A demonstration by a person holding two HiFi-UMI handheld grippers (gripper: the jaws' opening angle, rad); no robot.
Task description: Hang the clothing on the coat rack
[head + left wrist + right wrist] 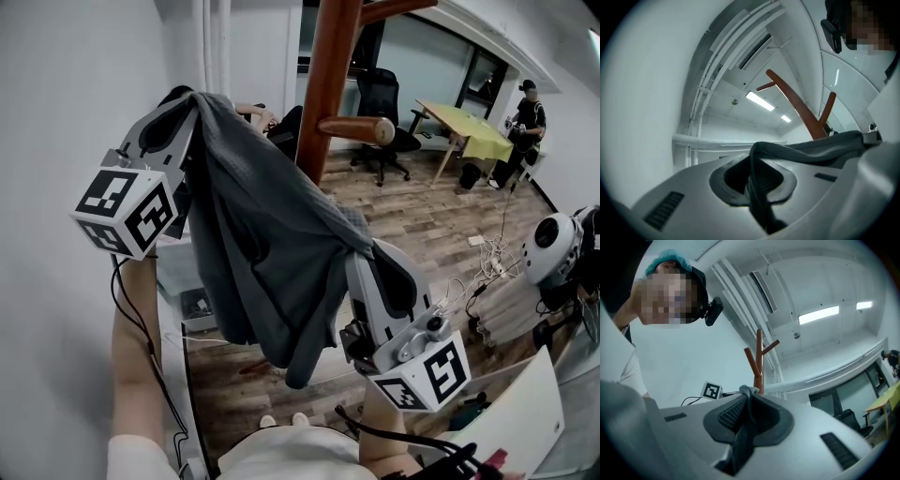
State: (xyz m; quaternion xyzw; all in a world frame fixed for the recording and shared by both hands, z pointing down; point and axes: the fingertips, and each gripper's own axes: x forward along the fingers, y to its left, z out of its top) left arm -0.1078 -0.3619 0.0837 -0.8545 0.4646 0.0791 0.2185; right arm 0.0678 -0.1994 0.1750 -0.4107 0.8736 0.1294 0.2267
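The coat rack [333, 66] is cut off above, its base behind clothing [262, 244].

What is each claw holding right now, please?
Left claw: closed on the grey garment.
Right claw: closed on the same garment.

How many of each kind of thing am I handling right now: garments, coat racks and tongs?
grey fabric garment: 1
brown wooden coat rack: 1
white tongs with marker cubes: 2 (left tongs, right tongs, both shut on the garment)
Total: 4
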